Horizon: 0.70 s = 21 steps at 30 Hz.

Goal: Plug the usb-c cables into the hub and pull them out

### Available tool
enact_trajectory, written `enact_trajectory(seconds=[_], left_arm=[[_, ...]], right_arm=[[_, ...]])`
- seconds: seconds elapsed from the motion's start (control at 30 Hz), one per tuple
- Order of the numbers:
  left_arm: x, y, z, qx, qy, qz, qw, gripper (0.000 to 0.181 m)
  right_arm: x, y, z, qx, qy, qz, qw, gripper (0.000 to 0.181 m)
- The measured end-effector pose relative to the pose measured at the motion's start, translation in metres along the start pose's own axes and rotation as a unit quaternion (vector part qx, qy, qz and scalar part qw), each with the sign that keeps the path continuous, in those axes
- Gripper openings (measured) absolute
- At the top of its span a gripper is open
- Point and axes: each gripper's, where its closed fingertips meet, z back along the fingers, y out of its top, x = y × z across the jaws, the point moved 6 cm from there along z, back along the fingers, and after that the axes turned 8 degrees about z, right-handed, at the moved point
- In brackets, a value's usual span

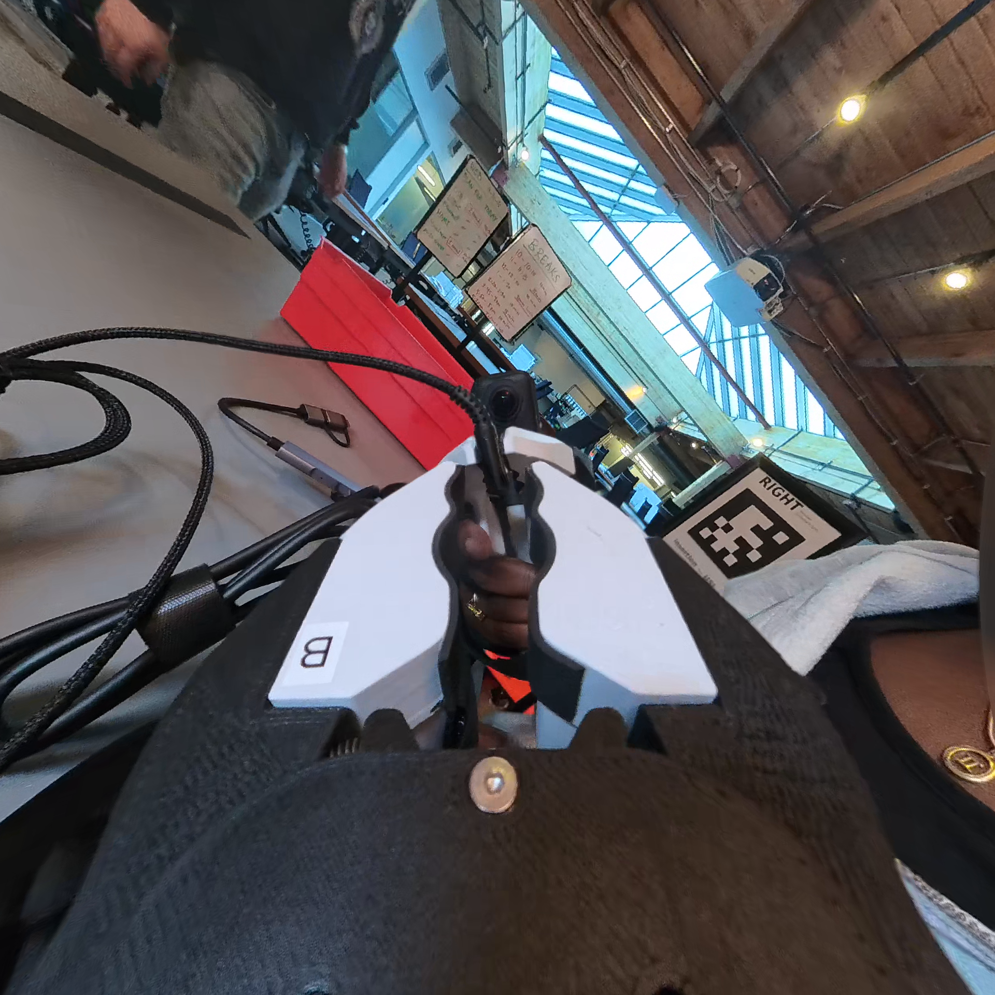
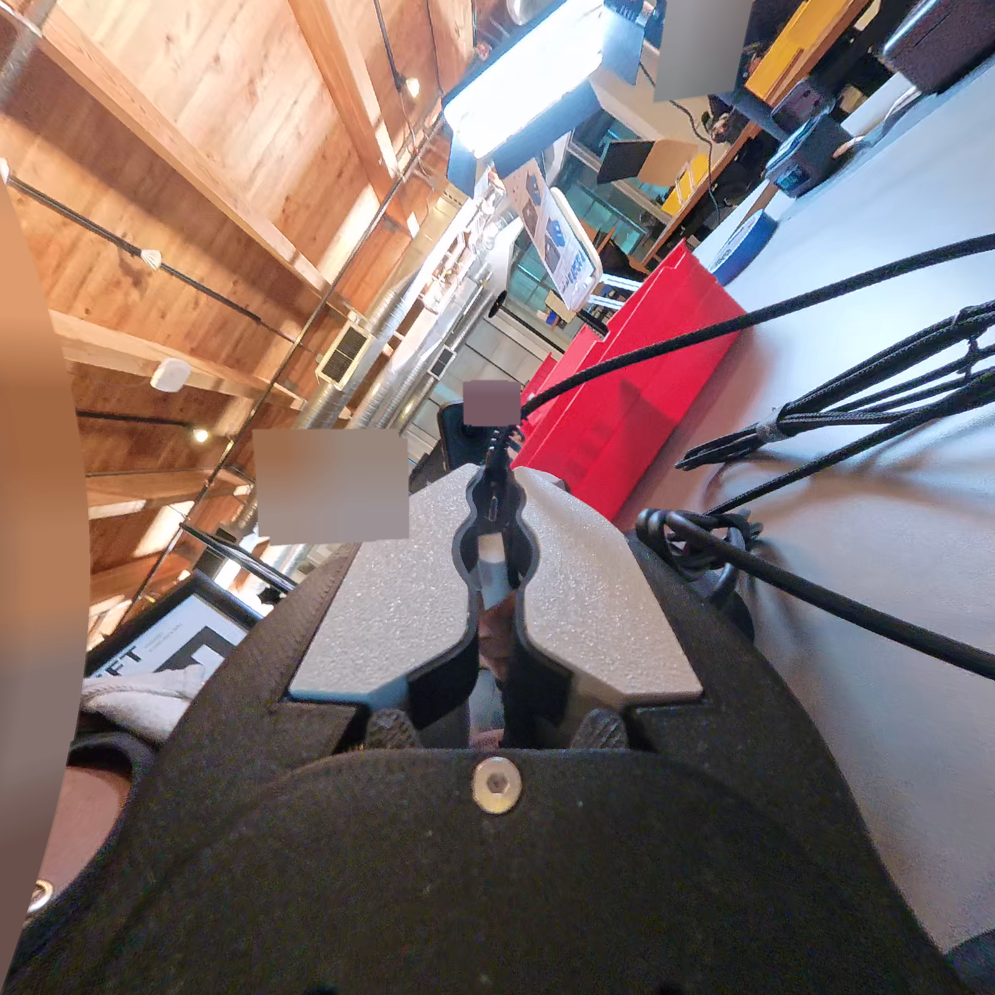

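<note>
Left wrist view: my left gripper [image 1: 492, 474] is closed down to a narrow slot, its white fingers [image 1: 387, 565] pinching the black plug end of a braided USB-C cable [image 1: 323, 355]. That cable arcs off to the left above the pale table [image 1: 107, 269]. The tip of my right gripper [image 1: 538, 447] meets mine head-on, its wrist camera [image 1: 503, 401] looking back at me. On the table to the left lies a grey USB hub [image 1: 315, 466] with its short black lead [image 1: 253, 417] looped round, well apart from the cable I hold. A strapped bundle of black cables [image 1: 177, 614] runs just beside my gripper's left side, and a red bin [image 1: 377, 350] stands on the table beyond.

Right wrist view: my right gripper [image 2: 495, 484] is likewise nearly closed, its grey fingers [image 2: 393, 581] clamped on the same braided USB-C cable [image 2: 754, 317], which stretches away to the upper right over the table [image 2: 861, 538]. The red bin [image 2: 619, 387] sits behind it. More black cables [image 2: 888, 398] cross the table on the right, and a roll of blue tape [image 2: 745, 245] lies near the far edge.
</note>
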Motion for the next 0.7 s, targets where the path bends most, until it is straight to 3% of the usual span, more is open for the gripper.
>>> enact_trajectory(seconds=[0.1,0.2,0.23,0.27,0.33,0.43,0.5,0.7], left_arm=[[0.000,-0.006,-0.001,-0.025,0.012,-0.022,0.999,0.009],[0.007,-0.008,0.001,-0.025,0.008,-0.036,0.999,0.008],[0.011,-0.009,0.003,-0.017,-0.011,-0.020,1.000,0.008],[0.011,-0.009,0.006,-0.013,-0.023,0.001,1.000,0.008],[0.007,-0.012,0.011,-0.013,-0.030,0.029,0.999,0.008],[0.005,-0.018,0.013,-0.020,-0.038,0.062,0.997,0.008],[0.005,-0.021,0.011,-0.024,-0.041,0.069,0.996,0.008],[0.007,-0.022,0.006,-0.024,-0.059,0.088,0.994,0.008]], right_arm=[[-0.002,-0.001,-0.001,-0.018,-0.007,0.029,0.999,0.007],[-0.007,0.003,0.000,-0.055,0.010,0.088,0.995,0.007],[-0.011,0.006,0.002,-0.065,0.024,0.132,0.989,0.010],[-0.014,0.010,0.005,-0.071,0.032,0.190,0.979,0.025],[-0.020,0.015,0.012,-0.100,0.022,0.341,0.934,0.041],[-0.028,0.005,0.019,-0.164,-0.012,0.577,0.800,0.044],[-0.031,-0.003,0.019,-0.179,-0.022,0.646,0.742,0.036],[-0.031,-0.010,0.012,-0.176,-0.029,0.659,0.731,0.024]])
